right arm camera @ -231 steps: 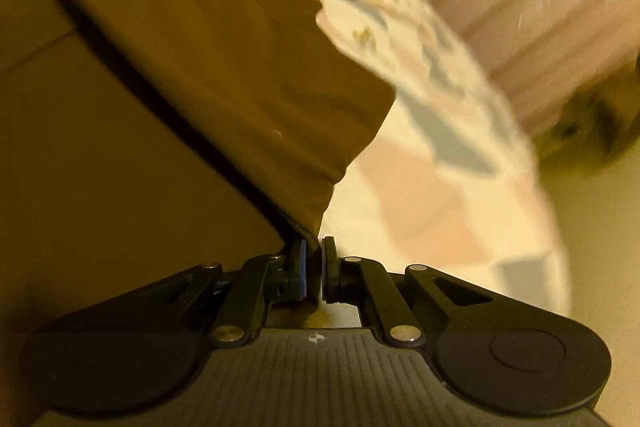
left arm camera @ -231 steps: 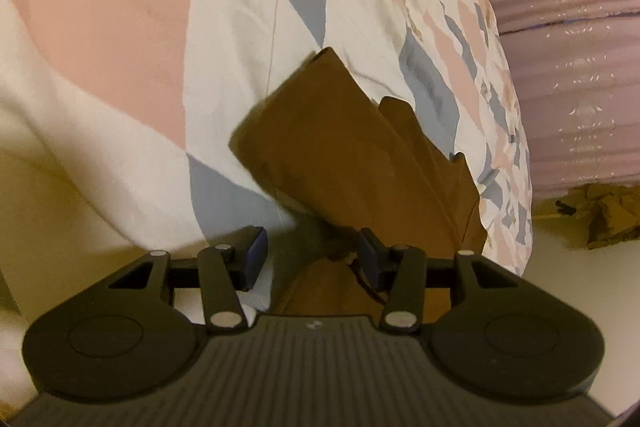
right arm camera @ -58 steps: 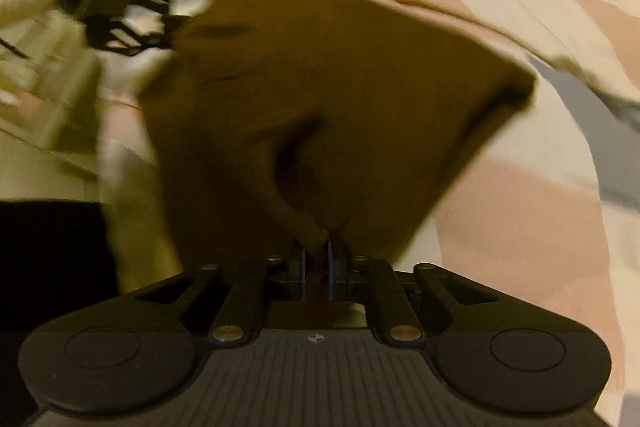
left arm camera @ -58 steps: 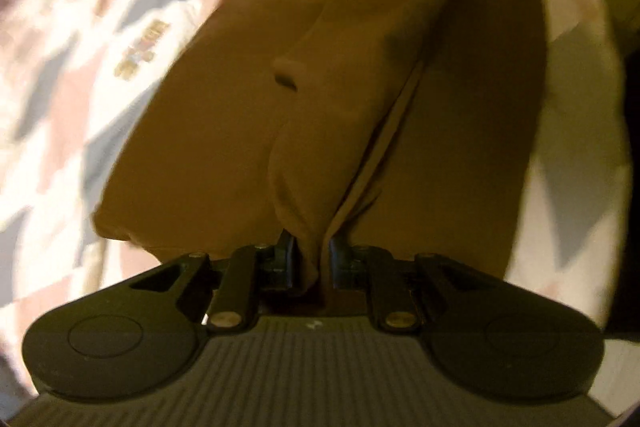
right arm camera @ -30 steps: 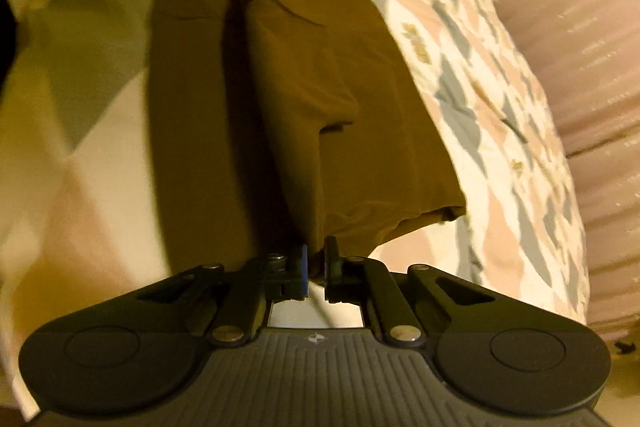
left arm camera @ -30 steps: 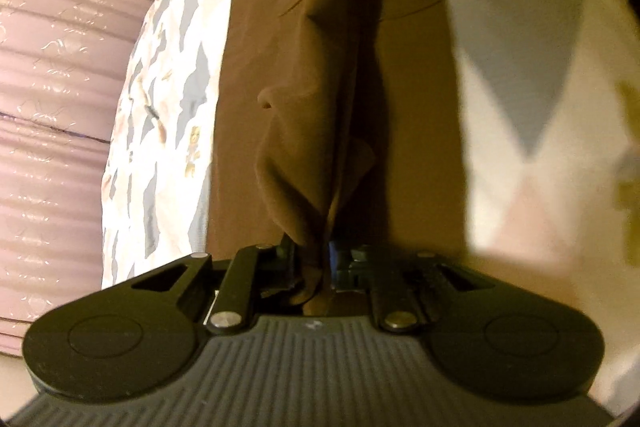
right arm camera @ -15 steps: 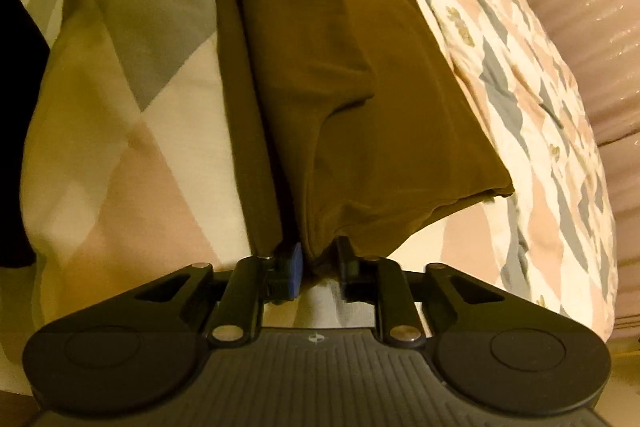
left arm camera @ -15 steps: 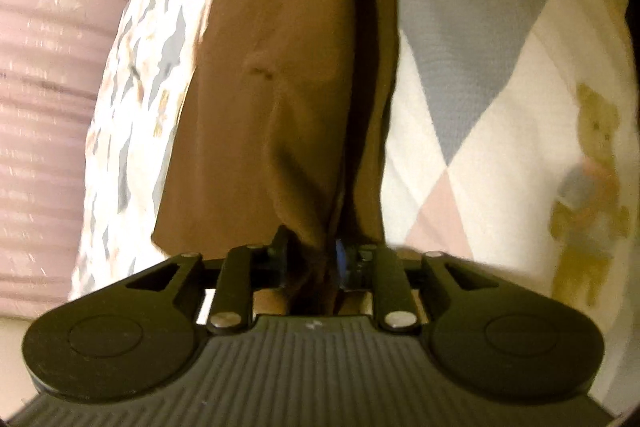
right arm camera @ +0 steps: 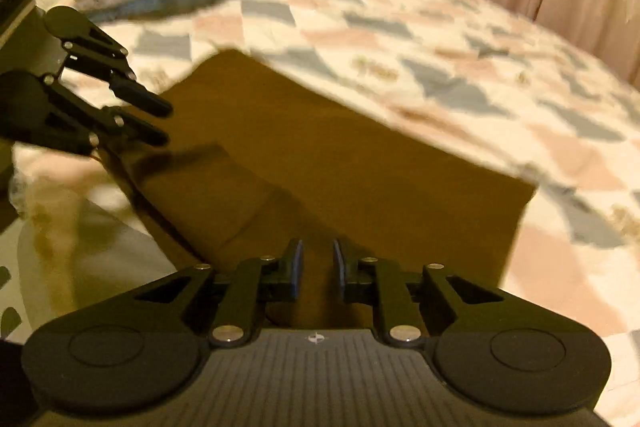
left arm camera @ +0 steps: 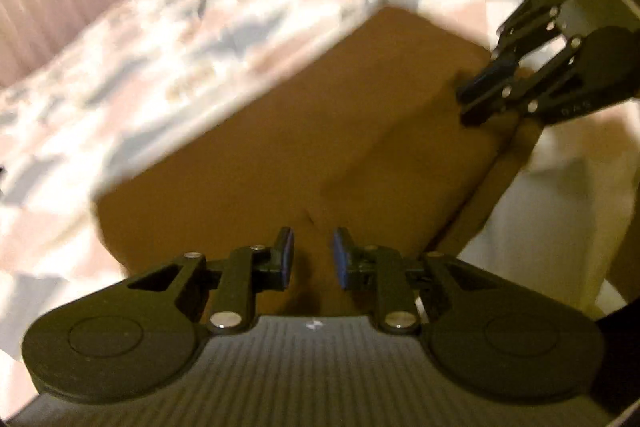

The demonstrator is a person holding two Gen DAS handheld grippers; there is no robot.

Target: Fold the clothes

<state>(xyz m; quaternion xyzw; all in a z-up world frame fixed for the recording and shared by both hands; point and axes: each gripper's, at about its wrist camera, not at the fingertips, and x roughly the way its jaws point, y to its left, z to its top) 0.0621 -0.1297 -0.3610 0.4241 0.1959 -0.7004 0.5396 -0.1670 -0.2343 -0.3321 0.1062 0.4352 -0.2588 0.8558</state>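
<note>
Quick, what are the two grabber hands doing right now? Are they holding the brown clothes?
Left gripper: open, jaws closing, not gripping the brown garment under it.
Right gripper: open, jaws closing, holding nothing.

Brown garment (left arm camera: 304,131); pink-grey-white patchwork bedspread (right arm camera: 420,39)

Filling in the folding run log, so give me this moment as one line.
stage: fold laid | brown garment: flat on patterned quilt | left tool: closing, nothing gripped | right tool: closing, nothing gripped
</note>
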